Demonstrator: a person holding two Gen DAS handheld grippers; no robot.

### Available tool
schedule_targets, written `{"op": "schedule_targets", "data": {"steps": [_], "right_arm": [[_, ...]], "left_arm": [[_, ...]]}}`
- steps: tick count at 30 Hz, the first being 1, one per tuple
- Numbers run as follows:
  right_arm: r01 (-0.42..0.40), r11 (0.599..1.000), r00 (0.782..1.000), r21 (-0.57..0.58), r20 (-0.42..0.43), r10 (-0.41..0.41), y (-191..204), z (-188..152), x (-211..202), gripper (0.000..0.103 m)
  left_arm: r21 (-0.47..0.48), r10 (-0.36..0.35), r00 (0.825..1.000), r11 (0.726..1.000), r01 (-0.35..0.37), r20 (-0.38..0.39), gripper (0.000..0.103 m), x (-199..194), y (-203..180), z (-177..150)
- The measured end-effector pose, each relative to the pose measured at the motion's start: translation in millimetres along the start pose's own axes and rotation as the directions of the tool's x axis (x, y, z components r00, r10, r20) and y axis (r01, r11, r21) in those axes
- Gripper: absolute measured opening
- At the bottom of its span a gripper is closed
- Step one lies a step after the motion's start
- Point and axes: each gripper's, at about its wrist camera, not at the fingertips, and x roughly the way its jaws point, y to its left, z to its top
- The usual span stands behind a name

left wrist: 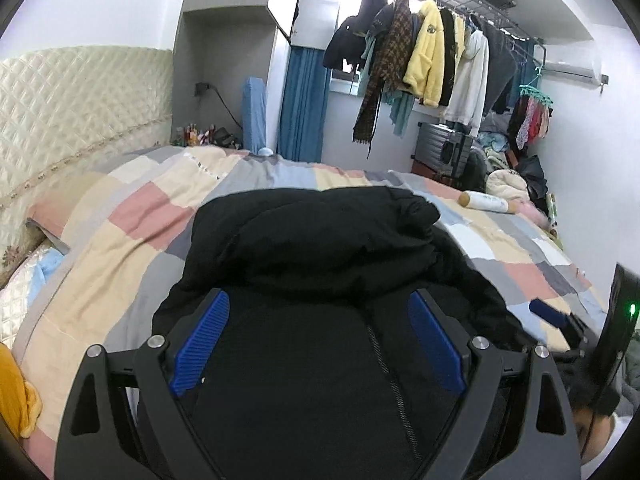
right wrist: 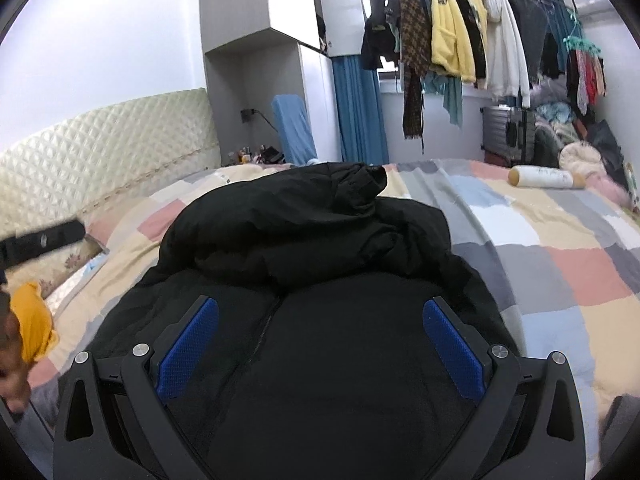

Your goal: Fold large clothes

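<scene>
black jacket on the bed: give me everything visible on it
The black jacket is puffy, matte, padded-looking fabric. It lies on the patchwork quilt, already partly folded: a bulky fold is heaped on the far half, with a cuff-like end poking up. The zip runs down the near panel. Both grippers hover open above it.

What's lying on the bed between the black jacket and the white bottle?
Nothing: in the right wrist view only bare patchwork quilt stretches from the black jacket to the white bottle.

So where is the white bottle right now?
The white bottle lies on its side on the patchwork quilt, far right, beyond the black jacket.
</scene>
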Motion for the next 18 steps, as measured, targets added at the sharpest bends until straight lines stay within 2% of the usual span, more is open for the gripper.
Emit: {"op": "schedule_targets", "data": {"steps": [8,10,13,18], "right_arm": [[0.030,0.999,0.999,0.015,-0.012,-0.029,-21.2,40.0,58.0,0.103],[0.026,1.000,1.000,0.017,-0.009,-0.026,-28.3,50.2,74.9,0.103],[0.067,0.998,0.998,0.019,-0.022,-0.066,-45.9,66.7,101.7,0.103],[0.107,0.984,0.993,0.145,-0.064,-0.098,-89.9,90.4,143.4,0.103]], "left_arm": [[-0.025,0.000,1.000,1.000,0.001,0.019,0.091,8.6,20.1,-1.7],[-0.035,0.018,1.000,0.999,-0.017,0.018,0.091,14.1,27.1,-3.0],[-0.067,0.019,1.000,0.998,-0.019,0.002,0.091,20.5,35.9,-3.5],[-0.095,0.023,1.000,0.995,-0.024,-0.013,0.091,30.0,45.8,-5.1]]}}
